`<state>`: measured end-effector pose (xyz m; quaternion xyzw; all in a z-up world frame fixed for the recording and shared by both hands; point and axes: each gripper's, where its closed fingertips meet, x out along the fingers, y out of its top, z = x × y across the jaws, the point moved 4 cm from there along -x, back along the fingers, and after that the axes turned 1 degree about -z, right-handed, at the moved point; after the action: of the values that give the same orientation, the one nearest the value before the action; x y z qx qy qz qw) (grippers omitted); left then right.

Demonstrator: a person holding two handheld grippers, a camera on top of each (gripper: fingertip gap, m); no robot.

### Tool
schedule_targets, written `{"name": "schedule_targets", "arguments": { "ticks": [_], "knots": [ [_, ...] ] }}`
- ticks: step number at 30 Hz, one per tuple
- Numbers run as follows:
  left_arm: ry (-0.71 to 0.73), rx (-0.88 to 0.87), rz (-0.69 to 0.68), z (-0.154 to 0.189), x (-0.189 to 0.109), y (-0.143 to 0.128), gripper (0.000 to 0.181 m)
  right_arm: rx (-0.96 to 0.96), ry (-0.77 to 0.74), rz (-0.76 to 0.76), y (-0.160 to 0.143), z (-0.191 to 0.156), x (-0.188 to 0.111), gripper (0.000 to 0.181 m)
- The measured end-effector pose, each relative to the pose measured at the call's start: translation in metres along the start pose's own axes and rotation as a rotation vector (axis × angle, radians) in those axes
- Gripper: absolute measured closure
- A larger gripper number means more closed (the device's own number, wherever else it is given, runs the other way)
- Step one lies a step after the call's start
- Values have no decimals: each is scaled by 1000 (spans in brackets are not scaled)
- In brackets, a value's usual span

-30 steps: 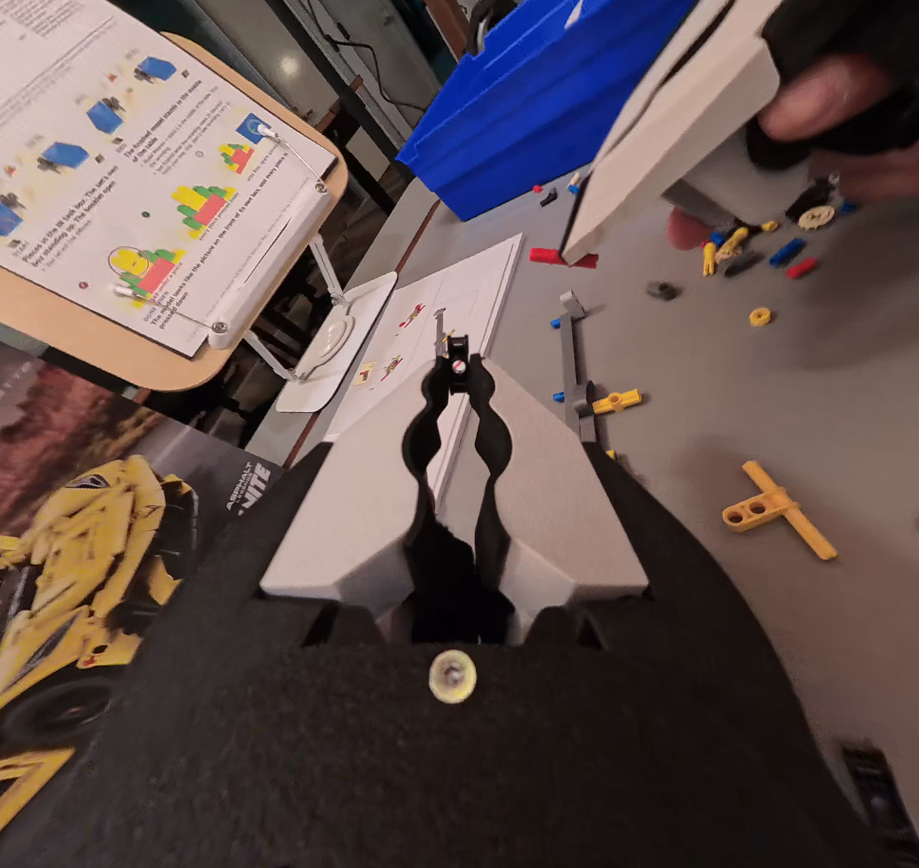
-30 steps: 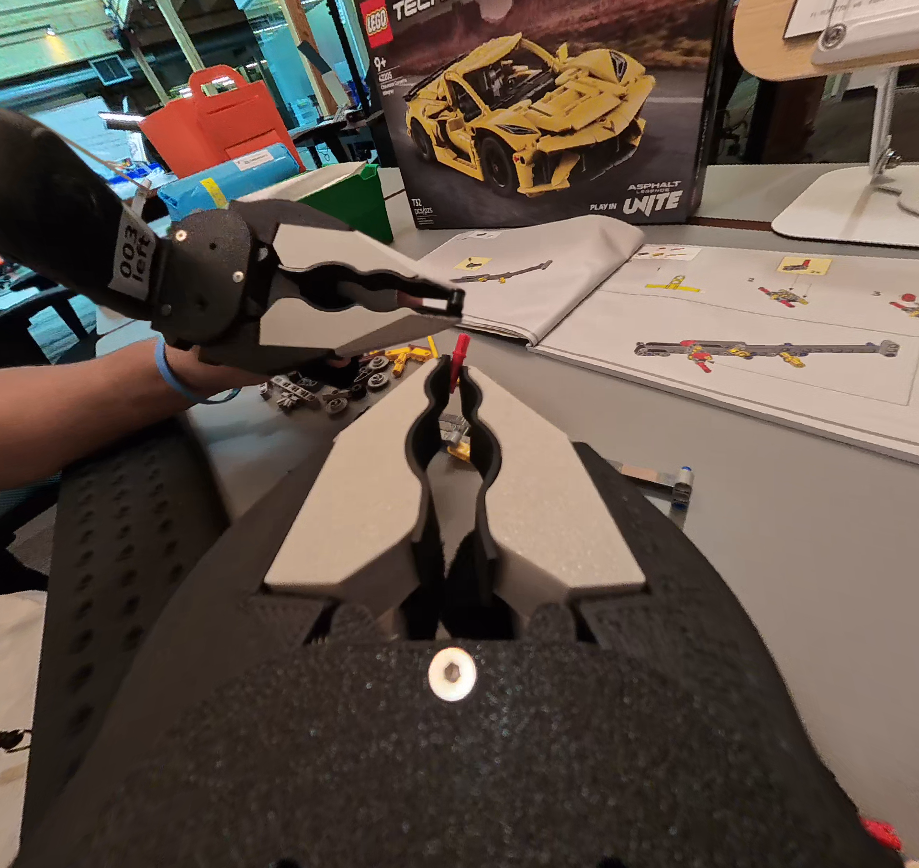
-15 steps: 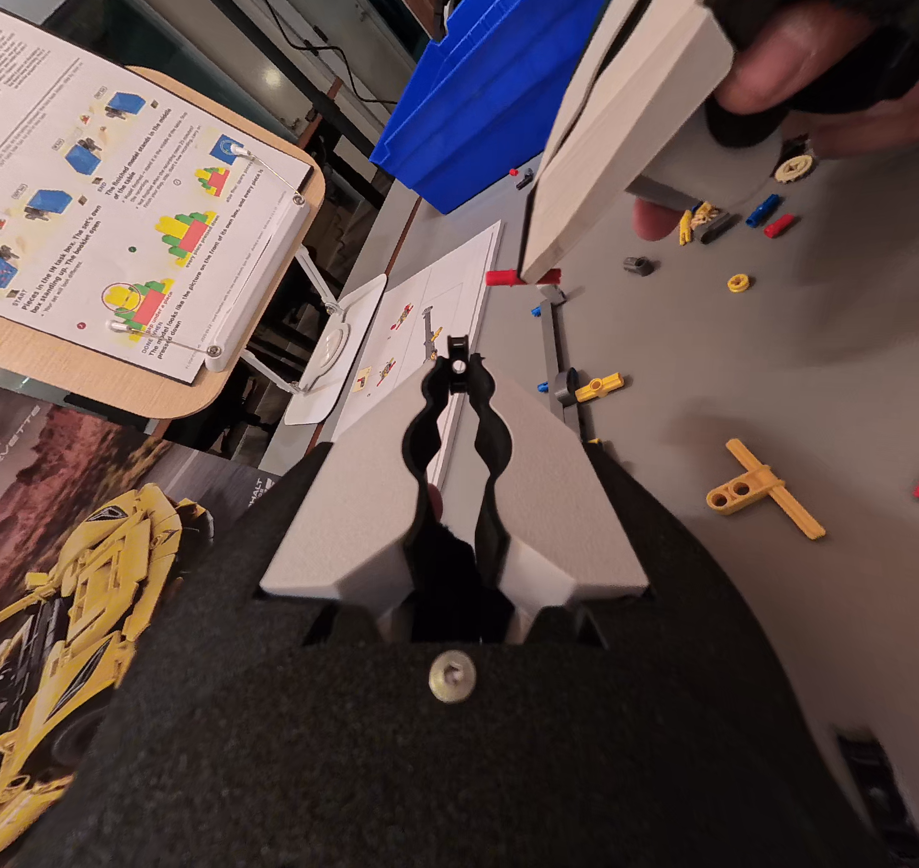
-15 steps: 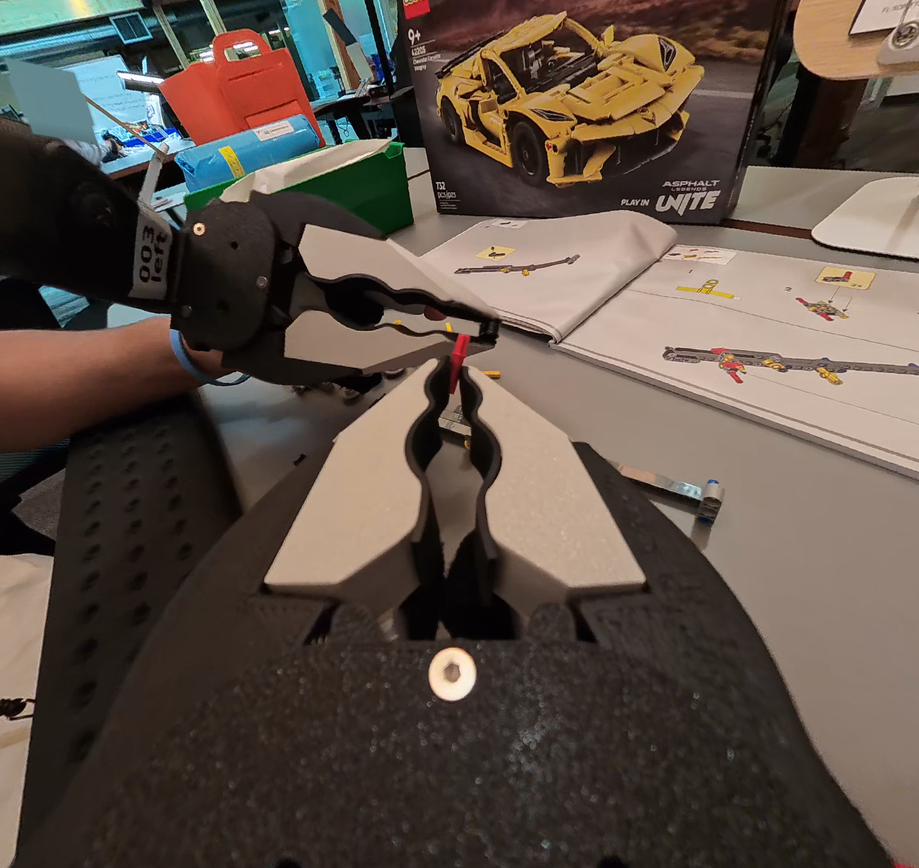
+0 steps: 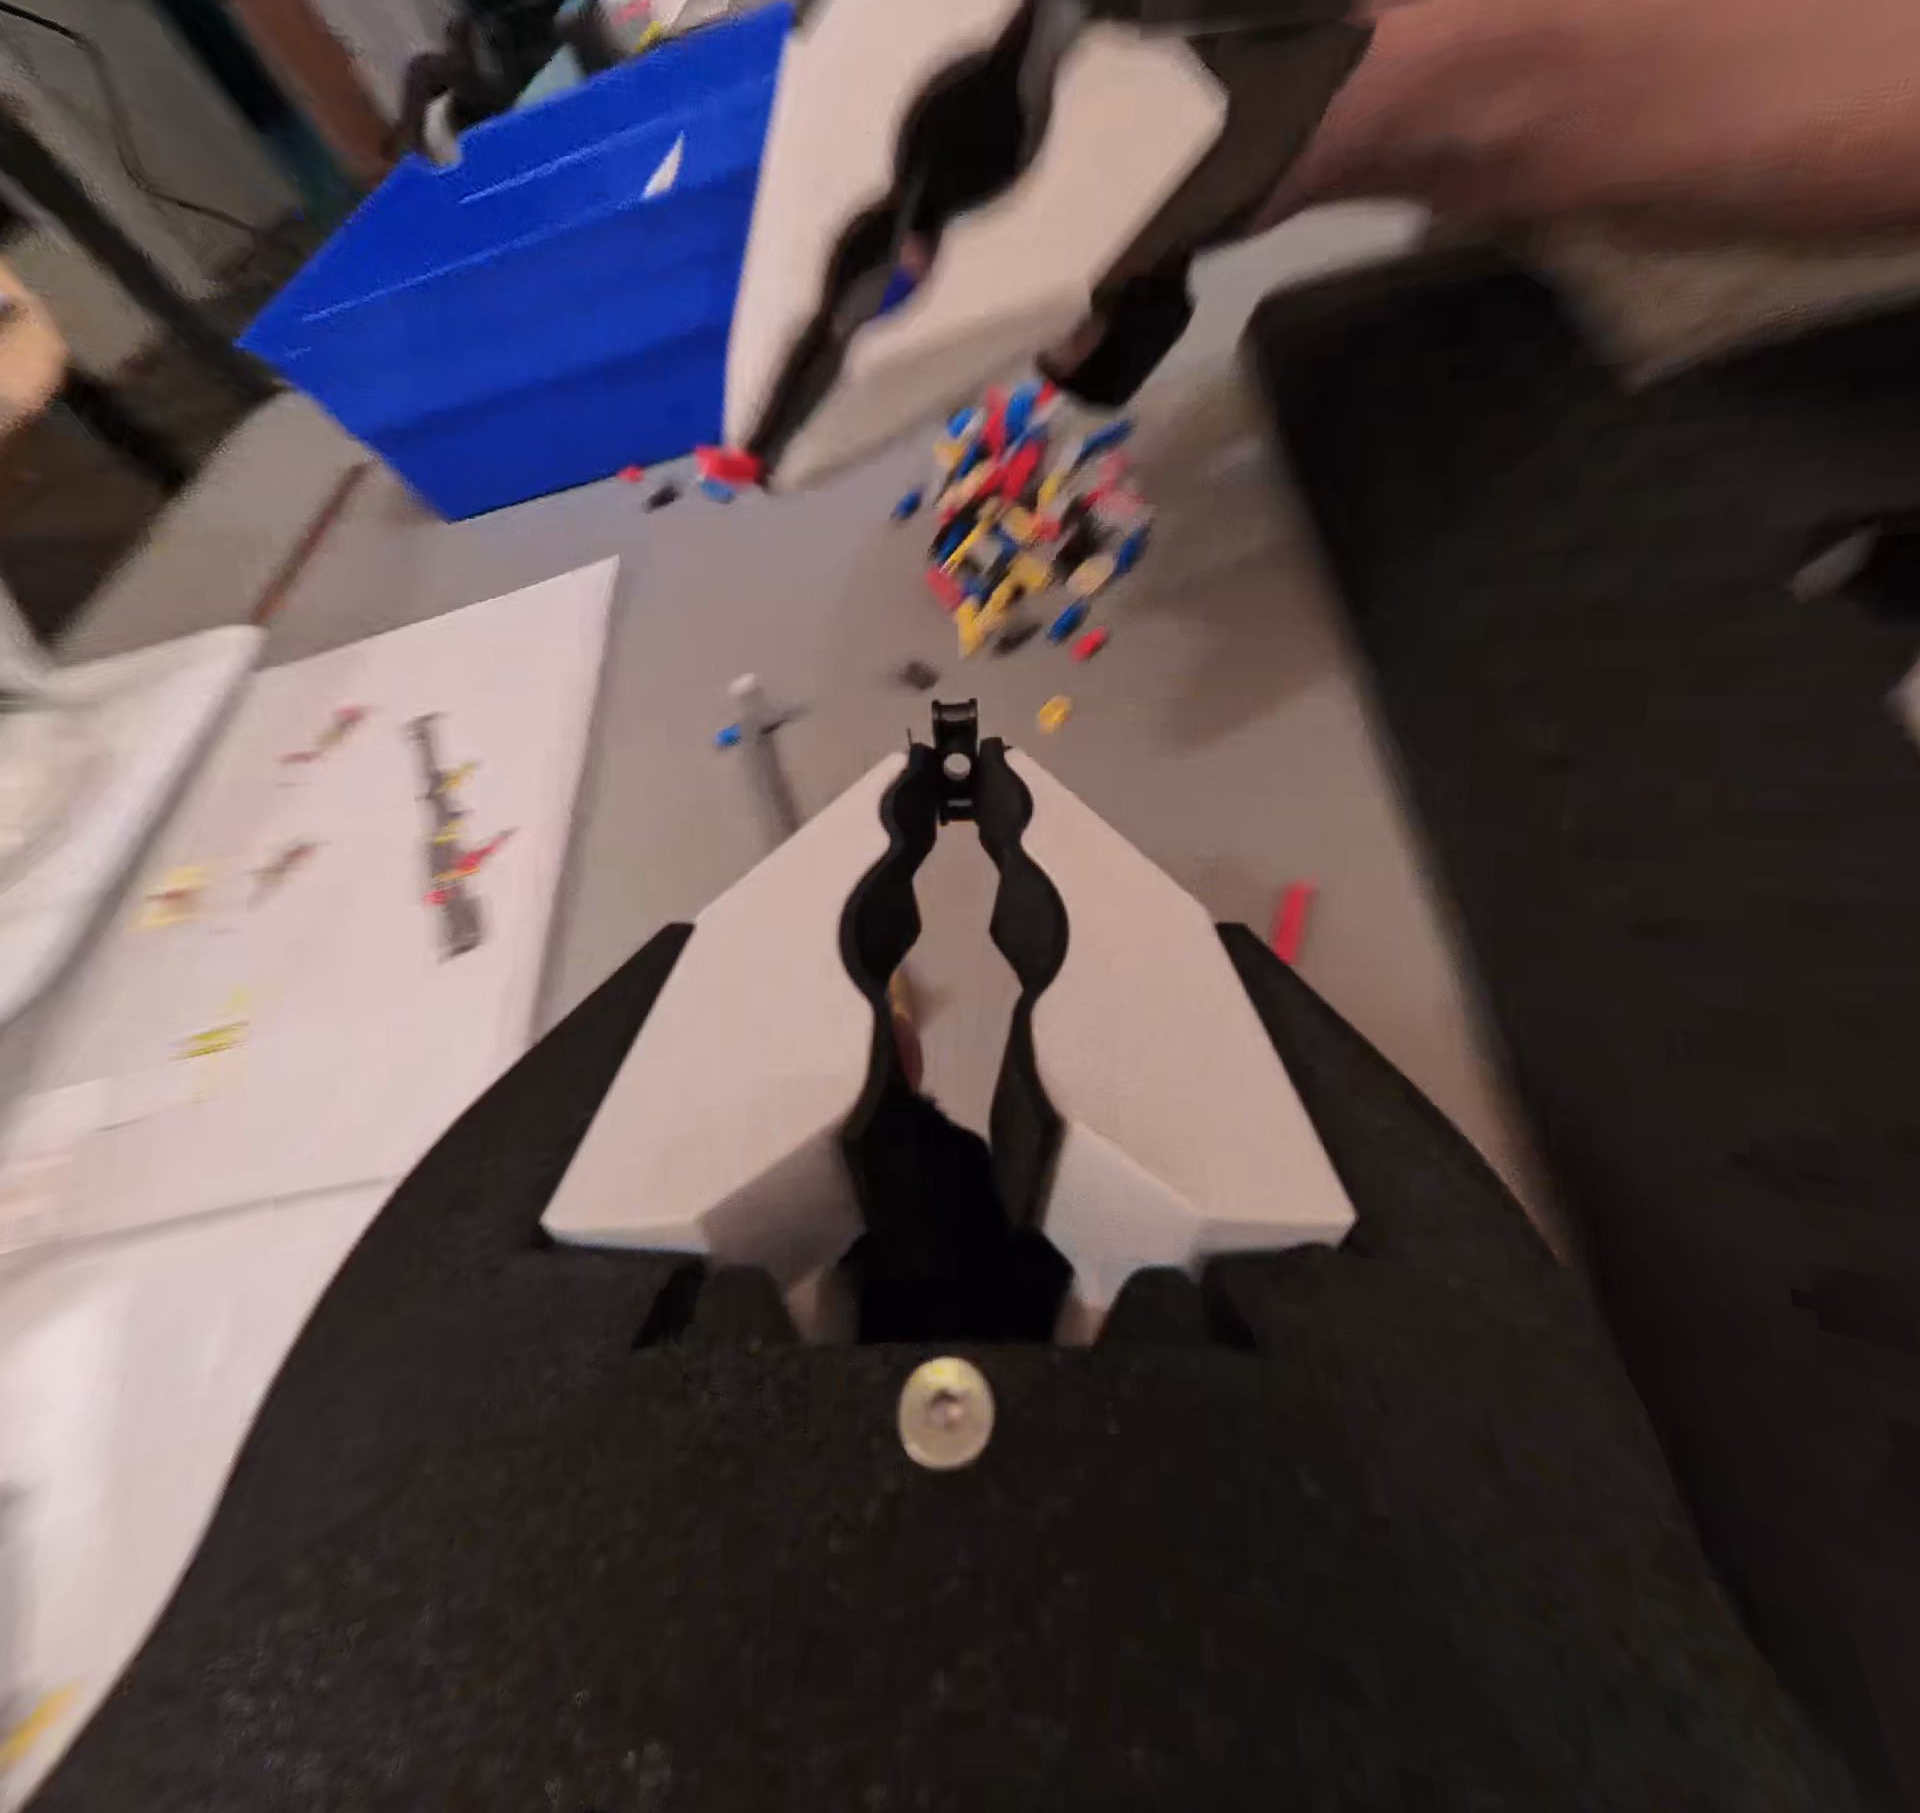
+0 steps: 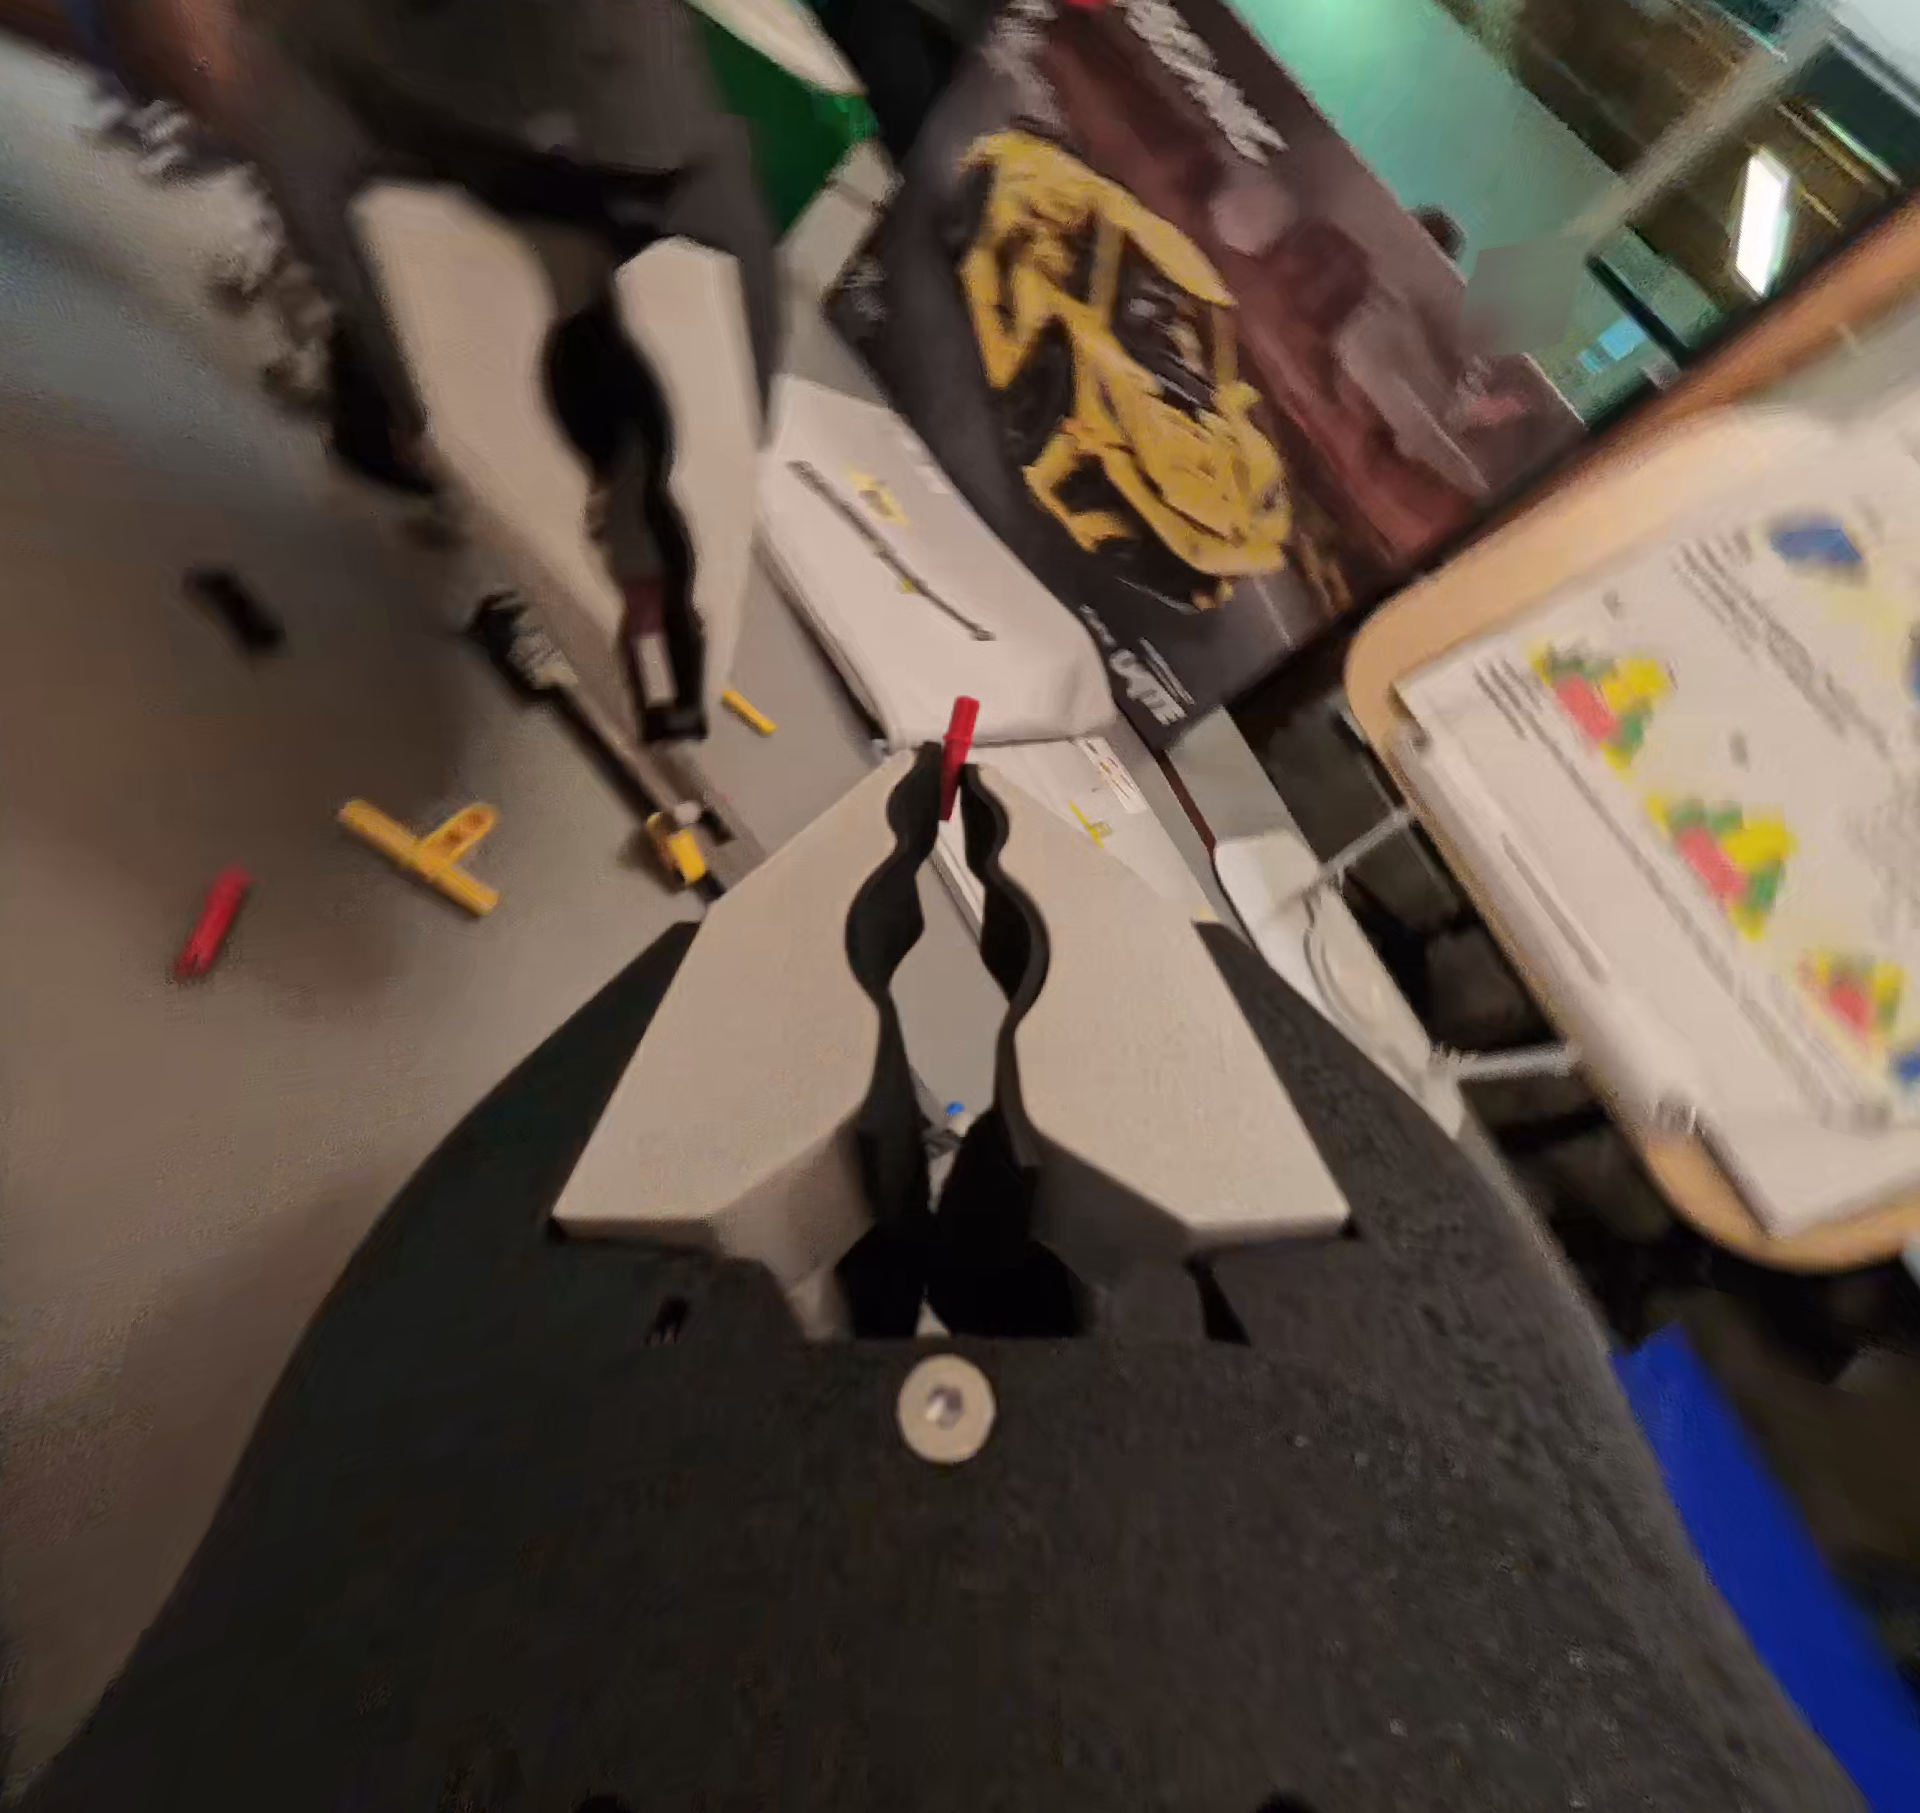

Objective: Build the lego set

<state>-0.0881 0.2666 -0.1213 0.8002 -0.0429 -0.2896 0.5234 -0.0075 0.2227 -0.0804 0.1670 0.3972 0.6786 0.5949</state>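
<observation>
Surface: grey tabletop (image 5: 1195, 828), much blurred in both views, with loose pieces scattered over it; a blue bin (image 5: 520, 309) is seen at its far edge.
Reference material: an open instruction booklet (image 5: 343, 828) is laid flat on the left of the left wrist view, and the set's box (image 6: 1195, 361), printed with a yellow car, is stood behind it, probably so that the steps can be consulted during the build. A printed sheet on a wooden clipboard (image 6: 1662, 776) is held up on a stand at the right of the right wrist view.
Left gripper (image 5: 953, 761): the jaws are nearly closed, and a small black connector (image 5: 953, 740) is pinched at the very tips, its round hole turned toward the camera. It appears to be presented that way so that a pin can be received.
Right gripper (image 6: 948, 776): the jaws are closed to a narrow slit on a short red pin (image 6: 956, 750), which is gripped low so that most of its length stands clear above the tips, presumably for insertion.
Relation: the two held parts are not yet joined; each gripper is seen well apart from the other in the opposite view.
Loose parts: a heap of mixed pieces (image 5: 1039, 537) lies beyond the left gripper; a grey beam (image 5: 769, 766) is lying beside the booklet; a yellow T-shaped piece (image 6: 426, 854) and a second red pin (image 6: 213, 922) rest apart on the table.
Step judged: mating of pin and connector.
</observation>
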Motion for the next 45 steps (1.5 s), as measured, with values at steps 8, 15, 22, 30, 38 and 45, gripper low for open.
{"name": "schedule_targets", "arguments": {
  "ticks": [8, 15, 22, 30, 38, 45],
  "knots": [
    [-561, -644, 625, -8, -64, 57, 175, -246, 42, 261, 57, 1, 16, 178],
    [-523, -785, 651, -32, -71, 45, 176, 164, 58, 360, 70, 11, 67, 178],
    [243, -113, -4, -53, -50, -6, 176, 565, 265, 138, 7, 22, 68, 178],
    [733, 882, -475, -66, -39, -36, 176, 1294, 889, 121, -3, 3, 71, 179],
    [877, 1064, -467, -69, -44, -26, 175, 1459, 914, 194, 17, -8, 83, 178],
    [871, 1059, -450, -65, -40, -25, 175, 1445, 785, 227, 2, 9, 81, 179]
  ]
}}
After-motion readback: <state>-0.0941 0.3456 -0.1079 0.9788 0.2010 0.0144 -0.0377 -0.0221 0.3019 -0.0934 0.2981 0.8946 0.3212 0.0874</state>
